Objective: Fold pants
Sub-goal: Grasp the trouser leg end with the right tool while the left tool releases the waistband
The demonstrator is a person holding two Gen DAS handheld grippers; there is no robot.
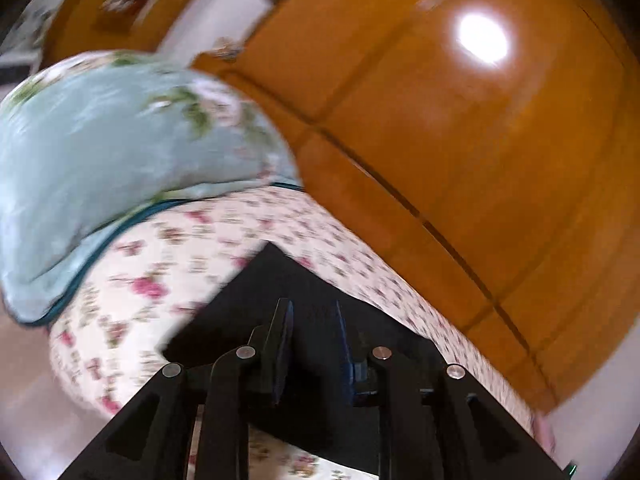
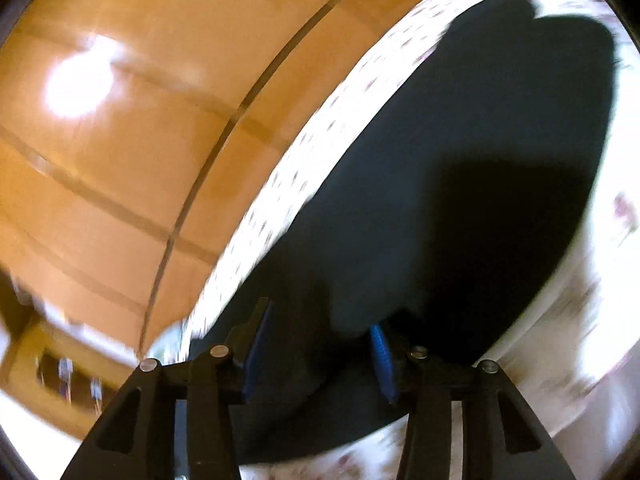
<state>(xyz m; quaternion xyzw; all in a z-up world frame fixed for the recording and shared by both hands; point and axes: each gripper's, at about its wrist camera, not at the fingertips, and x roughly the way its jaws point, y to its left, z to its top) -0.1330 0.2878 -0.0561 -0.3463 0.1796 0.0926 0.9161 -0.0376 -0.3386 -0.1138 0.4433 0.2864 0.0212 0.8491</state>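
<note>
With the black pants spread across the floral bed at frame centre, our left gripper narrowly parted and right gripper half-open held nothing, so we judged the fold could slump askew.

Setting: a bedroom in a home. Evidence: a bed made up with a white sheet printed with small pink flowers; a pale blue floral quilt or pillow with dark teal piping lying on it; glossy orange-brown wooden wardrobe doors just beside the bed, reflecting a bright light. Right wrist view shows more wooden furniture lower left, blurred.
</note>
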